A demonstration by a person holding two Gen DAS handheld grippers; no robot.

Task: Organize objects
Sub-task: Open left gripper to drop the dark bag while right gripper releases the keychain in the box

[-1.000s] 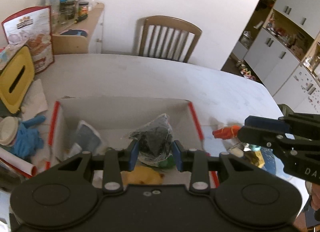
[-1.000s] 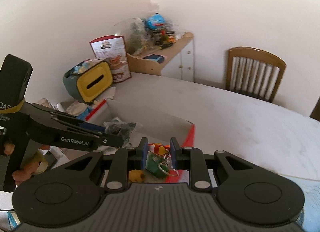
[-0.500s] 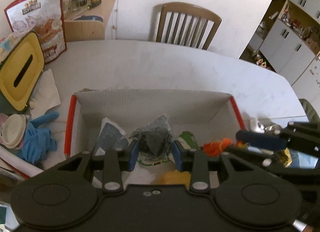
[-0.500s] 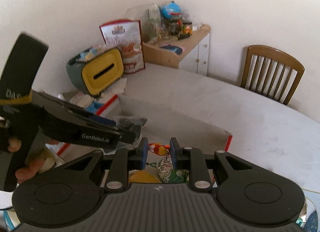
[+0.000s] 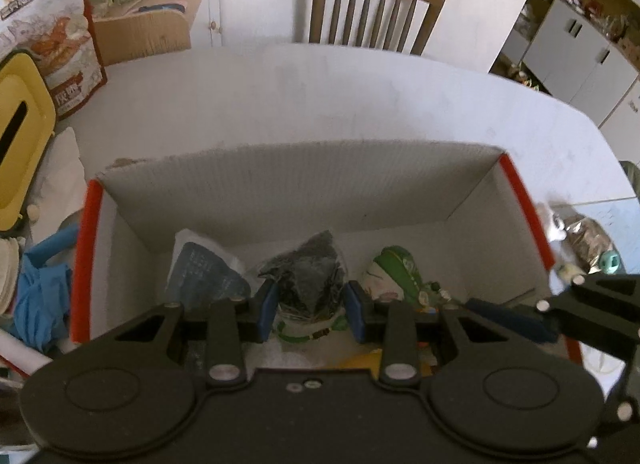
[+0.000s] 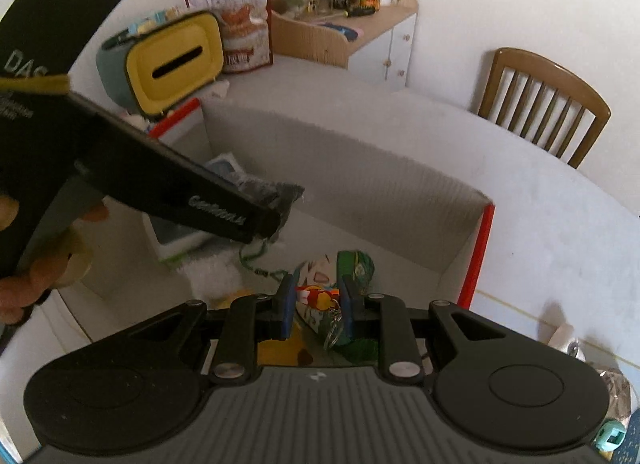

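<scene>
A white cardboard box (image 5: 280,192) with red edges sits on the table, with several items inside. My left gripper (image 5: 311,310) is shut on a clear bag of dark stuff (image 5: 308,276) and hangs just inside the box. My right gripper (image 6: 316,310) is shut on a small orange and red toy with a keyring (image 6: 318,298), low over the box's right part. Below it lies a green and white pouch (image 6: 356,268). From the right wrist view the left gripper (image 6: 276,220) shows from the side, bag (image 6: 276,194) at its tip, with a hand (image 6: 44,264) on the handle.
A blue-grey packet (image 5: 204,268) leans in the box's left corner. Left of the box are a yellow tissue holder (image 6: 176,60), a blue glove (image 5: 36,296) and a snack bag (image 6: 232,4). A wooden chair (image 5: 376,8) stands behind the table. Small items (image 5: 588,236) lie right of the box.
Both grippers have come down and forward into the box with their loads. The right gripper now sits low beside the left one, over the box floor.
</scene>
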